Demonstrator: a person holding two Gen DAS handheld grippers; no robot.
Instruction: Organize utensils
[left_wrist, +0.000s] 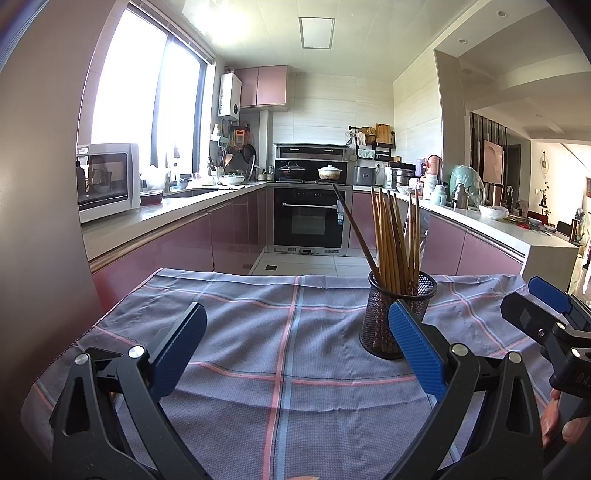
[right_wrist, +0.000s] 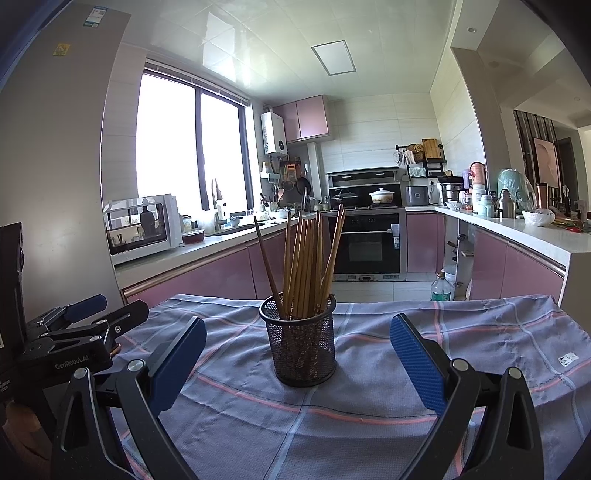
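A black mesh holder (right_wrist: 301, 341) stands upright on a table under a grey-blue checked cloth (right_wrist: 369, 406). It holds several wooden chopsticks (right_wrist: 303, 258), tips up, one dark stick leaning left. In the left wrist view the holder (left_wrist: 391, 317) is at the right, just behind my left gripper's right finger (left_wrist: 415, 347). My left gripper (left_wrist: 295, 339) is open and empty over the cloth (left_wrist: 258, 332). My right gripper (right_wrist: 297, 354) is open and empty, with the holder centred ahead between its fingers. Each gripper shows at the edge of the other's view: the right one (left_wrist: 546, 314) and the left one (right_wrist: 92, 317).
Beyond the table's far edge lies a kitchen floor with pink cabinets on both sides and an oven (left_wrist: 308, 221) at the back. A microwave (left_wrist: 107, 181) sits on the left counter. A plastic bottle (right_wrist: 441, 286) stands on the floor at right.
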